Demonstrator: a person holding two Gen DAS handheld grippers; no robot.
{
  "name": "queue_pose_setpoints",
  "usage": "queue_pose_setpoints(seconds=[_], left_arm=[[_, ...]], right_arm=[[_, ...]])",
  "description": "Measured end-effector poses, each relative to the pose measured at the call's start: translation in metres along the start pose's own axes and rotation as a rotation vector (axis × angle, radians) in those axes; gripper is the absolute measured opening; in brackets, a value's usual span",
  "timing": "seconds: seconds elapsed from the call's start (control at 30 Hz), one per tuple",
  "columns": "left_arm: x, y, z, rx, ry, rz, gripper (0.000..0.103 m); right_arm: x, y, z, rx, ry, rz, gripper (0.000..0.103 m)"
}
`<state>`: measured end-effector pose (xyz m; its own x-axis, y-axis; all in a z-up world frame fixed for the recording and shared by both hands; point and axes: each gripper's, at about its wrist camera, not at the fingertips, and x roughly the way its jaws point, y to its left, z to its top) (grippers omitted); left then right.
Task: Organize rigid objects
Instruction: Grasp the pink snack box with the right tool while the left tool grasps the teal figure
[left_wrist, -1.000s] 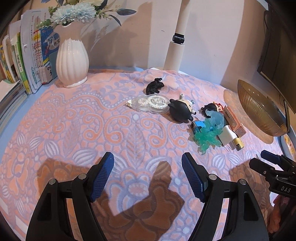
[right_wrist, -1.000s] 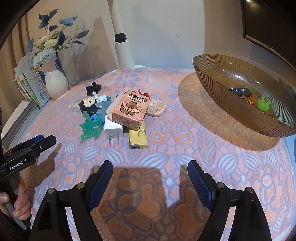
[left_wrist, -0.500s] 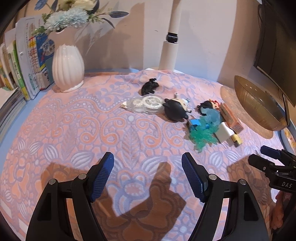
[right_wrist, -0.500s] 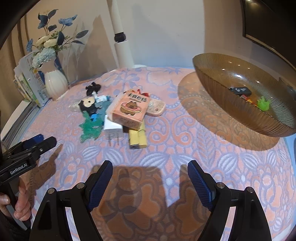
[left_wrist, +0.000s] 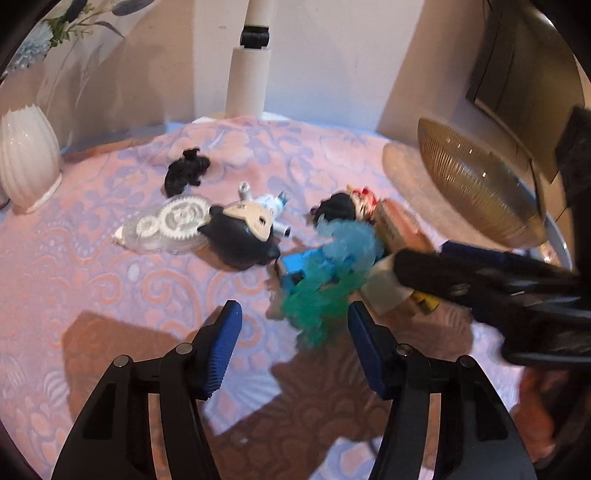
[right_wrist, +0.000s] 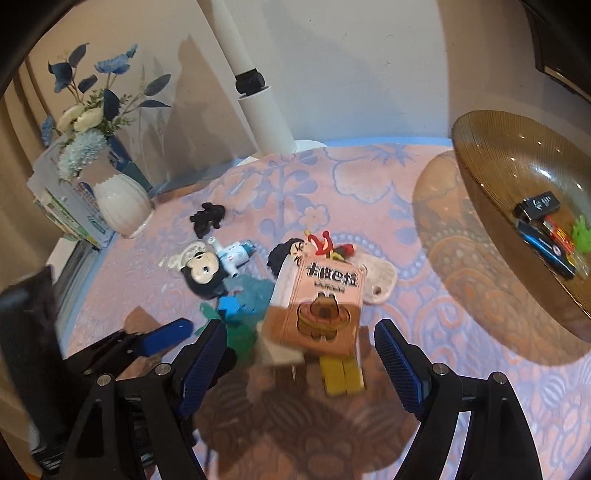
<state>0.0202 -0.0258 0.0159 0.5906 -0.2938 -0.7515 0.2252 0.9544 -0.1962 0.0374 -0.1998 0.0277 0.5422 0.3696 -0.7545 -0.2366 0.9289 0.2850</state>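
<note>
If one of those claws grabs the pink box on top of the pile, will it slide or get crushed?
The pink box looks like thin card, so probably light and dentable. It rests tilted on the yellow block, so it may slip off if nudged.

Your left tool (left_wrist: 294, 345) is showing matte black linkage arms, silver pivot screws and blue ribbed pads (left_wrist: 221, 350). Your right tool (right_wrist: 301, 363) is wearing the same: black frame, round silver screws, blue ribbed pads (right_wrist: 400, 371).

Pink capybara box (right_wrist: 322, 302) tilted atop white charger (right_wrist: 282, 352) and yellow block (right_wrist: 341, 373), teal figure (left_wrist: 325, 280) beside, jumbled.
</note>
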Motion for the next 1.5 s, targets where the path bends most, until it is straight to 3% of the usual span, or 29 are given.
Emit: queue_pose_setpoints(seconds=[0.03, 0.13, 0.17, 0.2, 0.47, 0.6, 0.77, 0.8, 0.9, 0.93, 1.07, 1.5], left_arm=[[0.001, 0.0, 0.0, 0.0, 0.0, -0.015, 0.054], [0.003, -0.005, -0.001, 0.017, 0.008, -0.028, 0.047], [0.003, -0.007, -0.002, 0.026, 0.004, -0.034, 0.044], [0.002, -0.009, -0.002, 0.033, 0.002, -0.042, 0.032], [-0.009, -0.012, -0.01, 0.039, -0.026, -0.038, 0.031], [-0.03, -0.017, -0.032, 0.027, -0.029, -0.055, 0.031], [-0.045, -0.036, -0.058, 0.069, -0.005, -0.058, 0.036], [-0.039, -0.038, -0.062, 0.076, 0.023, -0.03, 0.042], [-0.041, -0.042, -0.064, 0.103, 0.007, 0.002, 0.049], [-0.041, -0.042, -0.064, 0.102, 0.007, 0.004, 0.052], [-0.04, -0.045, -0.063, 0.116, 0.007, 0.043, 0.068], [-0.036, -0.054, -0.065, 0.17, 0.02, 0.046, 0.068]], right_arm=[[0.002, -0.002, 0.0, 0.003, 0.001, -0.001, 0.067], [0.004, -0.008, -0.004, 0.032, -0.036, 0.028, 0.047], [0.003, -0.011, -0.005, 0.04, -0.049, 0.04, 0.046], [0.001, -0.015, -0.008, 0.056, -0.059, 0.057, 0.045], [-0.032, -0.029, -0.037, 0.059, -0.097, -0.031, 0.044], [-0.057, -0.033, -0.066, -0.026, -0.085, -0.155, 0.044], [-0.063, -0.047, -0.097, -0.036, -0.03, -0.154, 0.045], [-0.062, -0.051, -0.099, -0.026, -0.023, -0.148, 0.046], [-0.066, -0.052, -0.099, -0.032, -0.048, -0.147, 0.073], [-0.066, -0.053, -0.099, -0.027, -0.043, -0.142, 0.076], [-0.065, -0.056, -0.1, -0.009, -0.035, -0.128, 0.076], [-0.057, -0.048, -0.098, -0.042, -0.022, -0.16, 0.08]])
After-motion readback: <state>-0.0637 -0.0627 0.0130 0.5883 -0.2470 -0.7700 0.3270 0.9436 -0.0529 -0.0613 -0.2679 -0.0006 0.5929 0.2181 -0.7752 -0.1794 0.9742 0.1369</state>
